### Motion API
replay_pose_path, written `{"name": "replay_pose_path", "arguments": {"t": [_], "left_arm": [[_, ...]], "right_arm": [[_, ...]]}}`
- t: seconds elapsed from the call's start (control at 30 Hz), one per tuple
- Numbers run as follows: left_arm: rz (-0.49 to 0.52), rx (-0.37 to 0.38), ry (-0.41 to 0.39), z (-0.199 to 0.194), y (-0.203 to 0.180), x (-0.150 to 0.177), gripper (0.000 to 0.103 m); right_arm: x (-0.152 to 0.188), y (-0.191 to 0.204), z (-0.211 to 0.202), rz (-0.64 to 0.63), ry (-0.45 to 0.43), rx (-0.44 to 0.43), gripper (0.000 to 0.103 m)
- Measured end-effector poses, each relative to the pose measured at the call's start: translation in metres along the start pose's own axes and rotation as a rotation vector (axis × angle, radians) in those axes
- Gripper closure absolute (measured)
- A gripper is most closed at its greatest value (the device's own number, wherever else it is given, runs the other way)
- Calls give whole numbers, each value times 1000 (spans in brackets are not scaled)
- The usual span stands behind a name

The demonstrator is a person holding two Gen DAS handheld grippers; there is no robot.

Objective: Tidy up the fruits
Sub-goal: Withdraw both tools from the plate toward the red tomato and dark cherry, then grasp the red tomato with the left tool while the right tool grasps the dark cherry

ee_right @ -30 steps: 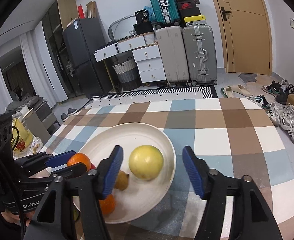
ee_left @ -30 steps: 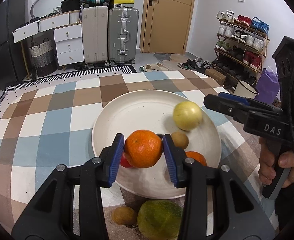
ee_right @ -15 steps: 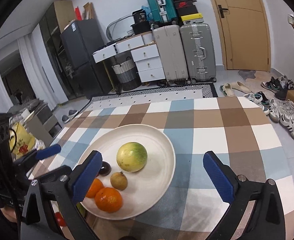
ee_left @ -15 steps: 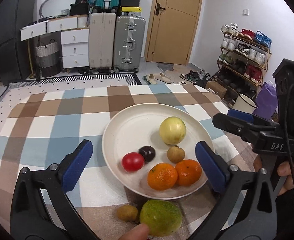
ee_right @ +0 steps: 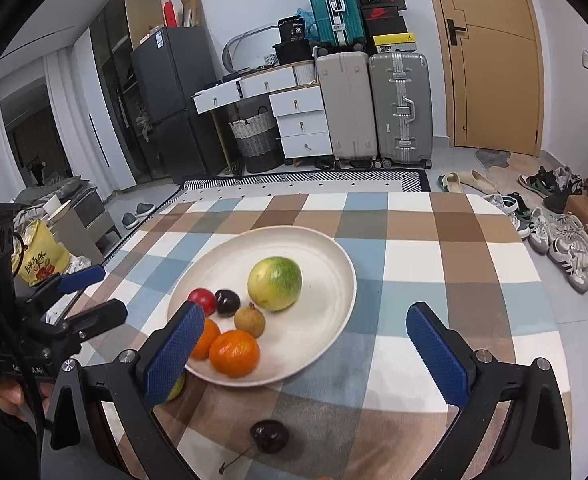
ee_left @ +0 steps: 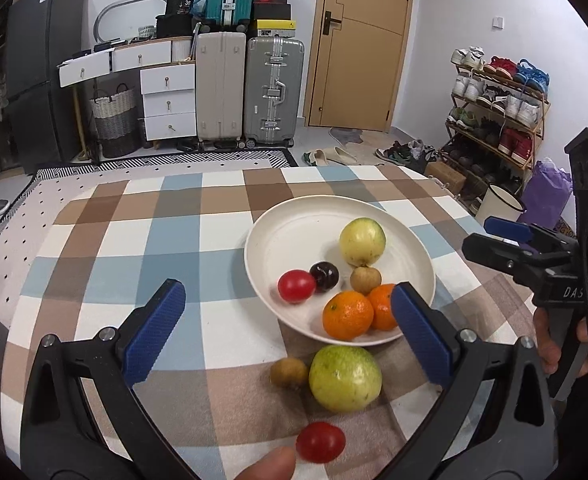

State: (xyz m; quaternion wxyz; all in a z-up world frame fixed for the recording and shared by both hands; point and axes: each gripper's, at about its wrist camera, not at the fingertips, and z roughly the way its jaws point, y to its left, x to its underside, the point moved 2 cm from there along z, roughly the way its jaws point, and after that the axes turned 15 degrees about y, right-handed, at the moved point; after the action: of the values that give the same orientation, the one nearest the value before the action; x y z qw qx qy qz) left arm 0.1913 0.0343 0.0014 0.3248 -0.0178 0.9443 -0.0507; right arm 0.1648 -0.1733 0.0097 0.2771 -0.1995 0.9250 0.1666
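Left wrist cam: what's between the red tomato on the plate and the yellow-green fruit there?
In the left wrist view, a dark cherry sits between the red tomato and yellow-green fruit.

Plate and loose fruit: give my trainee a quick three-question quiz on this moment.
1. True or false: the plate holds two oranges.
2. Which lies on the cloth, off the plate? A) green-yellow fruit B) both oranges C) a banana
3. Fill in: both claws stand ___.

Key: 1 true: orange and orange sit at its near rim. 2 A. 3 open: left claw and right claw grip nothing.
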Motion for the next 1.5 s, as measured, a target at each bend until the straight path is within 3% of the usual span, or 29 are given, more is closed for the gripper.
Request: {"name": "replay_pose_path", "arguments": {"t": [0.5,1.0,1.4,1.5], "left_arm": [[-10,-44,3,-31,9,48,1],[-36,-13,83,-3,13,66,1],[-12,-19,119,7,8,74,1],[-1,15,161,14,5,75,9]], "right_arm": [[40,3,-24,17,31,27,0],[56,6,1,9,144,-54,0],[69,17,19,-43,231,-39,2],[71,20,20,-56,219,-23,5]]}}
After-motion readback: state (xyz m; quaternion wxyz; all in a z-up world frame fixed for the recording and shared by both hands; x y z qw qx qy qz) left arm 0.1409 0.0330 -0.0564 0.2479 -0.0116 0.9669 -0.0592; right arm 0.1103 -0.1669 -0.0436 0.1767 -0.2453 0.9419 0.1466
